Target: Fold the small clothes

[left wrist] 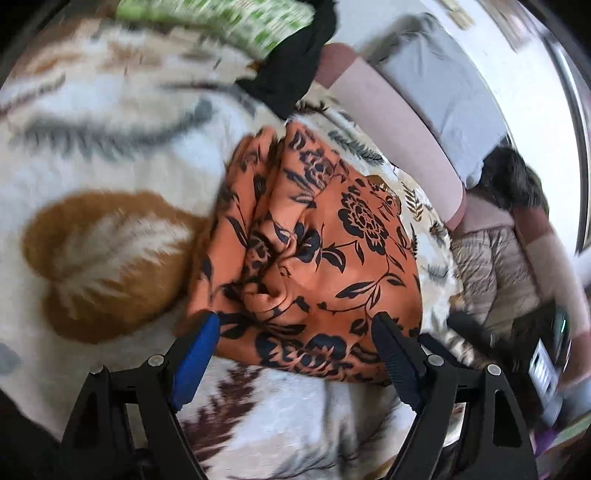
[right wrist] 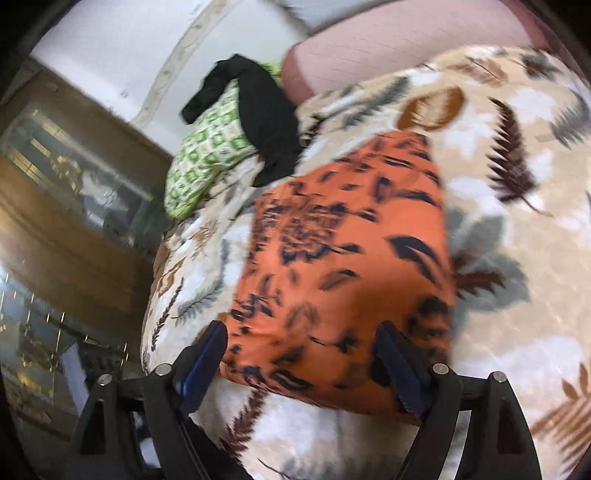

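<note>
Two grippers hang over a leaf-patterned blanket (left wrist: 92, 122), both spread wide and pinching nothing. The left gripper (left wrist: 297, 325) frames the near edge of an orange flowered garment (left wrist: 317, 240), bunched and creased on the blanket. The right gripper (right wrist: 303, 339) frames the same garment's smoother end. Beyond it lie a green checked cloth (right wrist: 207, 151) and a black cloth (right wrist: 266, 118).

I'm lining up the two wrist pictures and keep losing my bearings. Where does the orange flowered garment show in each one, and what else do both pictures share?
Left wrist view: the orange flowered garment fills the middle, bunched and creased, reaching down between the open tool's fingers.
Right wrist view: the orange flowered garment lies smoother, centre to lower centre, just ahead of the open tool.
Shared landmark: the black cloth draped over the green checked bundle, beyond the garment.
</note>
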The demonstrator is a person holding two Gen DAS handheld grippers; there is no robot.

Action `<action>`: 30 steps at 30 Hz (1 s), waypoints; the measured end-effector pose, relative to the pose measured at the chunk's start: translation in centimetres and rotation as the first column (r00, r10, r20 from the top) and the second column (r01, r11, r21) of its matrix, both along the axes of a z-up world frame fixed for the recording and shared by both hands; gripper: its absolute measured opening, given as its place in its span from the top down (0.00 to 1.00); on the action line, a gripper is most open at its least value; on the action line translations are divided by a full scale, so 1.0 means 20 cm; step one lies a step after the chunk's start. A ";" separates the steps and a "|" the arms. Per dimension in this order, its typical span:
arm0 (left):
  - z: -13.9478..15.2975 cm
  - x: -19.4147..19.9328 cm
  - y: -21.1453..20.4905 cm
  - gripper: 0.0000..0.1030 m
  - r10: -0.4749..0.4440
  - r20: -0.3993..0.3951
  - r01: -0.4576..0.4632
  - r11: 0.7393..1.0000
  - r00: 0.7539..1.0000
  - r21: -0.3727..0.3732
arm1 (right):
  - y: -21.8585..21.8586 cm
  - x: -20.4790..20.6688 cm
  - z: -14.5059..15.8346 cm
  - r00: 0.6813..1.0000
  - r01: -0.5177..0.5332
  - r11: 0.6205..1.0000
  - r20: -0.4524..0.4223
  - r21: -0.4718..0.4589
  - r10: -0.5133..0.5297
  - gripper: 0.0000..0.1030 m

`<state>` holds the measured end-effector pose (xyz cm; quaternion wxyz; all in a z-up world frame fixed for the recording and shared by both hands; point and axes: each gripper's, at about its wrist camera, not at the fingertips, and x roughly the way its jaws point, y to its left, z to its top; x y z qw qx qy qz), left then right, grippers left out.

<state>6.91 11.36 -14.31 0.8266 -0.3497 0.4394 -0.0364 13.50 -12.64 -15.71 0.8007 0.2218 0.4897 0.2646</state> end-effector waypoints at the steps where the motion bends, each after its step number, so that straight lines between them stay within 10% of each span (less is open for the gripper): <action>1: -0.02 0.03 0.00 0.19 0.013 -0.013 -0.014 1.000 1.000 -0.016 | -0.01 0.00 -0.01 1.000 0.002 1.000 -0.004 0.008 -0.002 0.18; 3: -0.04 0.06 0.01 0.28 0.023 -0.025 -0.025 0.998 0.999 -0.055 | -0.05 -0.01 -0.01 1.000 -0.004 1.000 -0.004 0.017 0.004 0.18; 5: -0.09 0.11 0.02 0.89 0.020 -0.096 -0.029 0.995 0.995 -0.098 | -0.06 -0.02 -0.02 1.000 -0.015 1.000 -0.004 0.023 0.015 0.18; 8: -0.03 0.09 0.04 0.90 0.043 -0.051 -0.047 0.996 0.998 -0.082 | -0.05 0.00 -0.04 1.000 -0.022 0.999 -0.013 0.033 0.023 0.18; 13: 0.34 -0.11 -0.22 0.90 -0.035 0.253 -0.068 0.919 0.967 0.388 | -0.05 0.02 -0.03 1.000 -0.029 0.999 -0.001 0.016 0.029 0.18; 17: -0.10 0.02 -0.10 0.89 0.009 -0.049 0.006 0.954 0.999 0.299 | -0.02 0.06 -0.06 0.999 -0.020 0.999 -0.029 -0.029 0.019 0.18; 24: -0.04 -0.02 -0.04 0.88 0.026 0.044 -0.035 0.972 0.999 0.232 | 0.07 0.10 -0.06 0.998 -0.052 0.992 -0.047 -0.119 0.046 0.16; 30: 0.03 -0.09 -0.17 0.88 -0.011 0.147 -0.060 0.880 0.989 0.471 | 0.08 0.12 -0.06 0.998 -0.040 0.989 -0.049 -0.139 0.033 0.16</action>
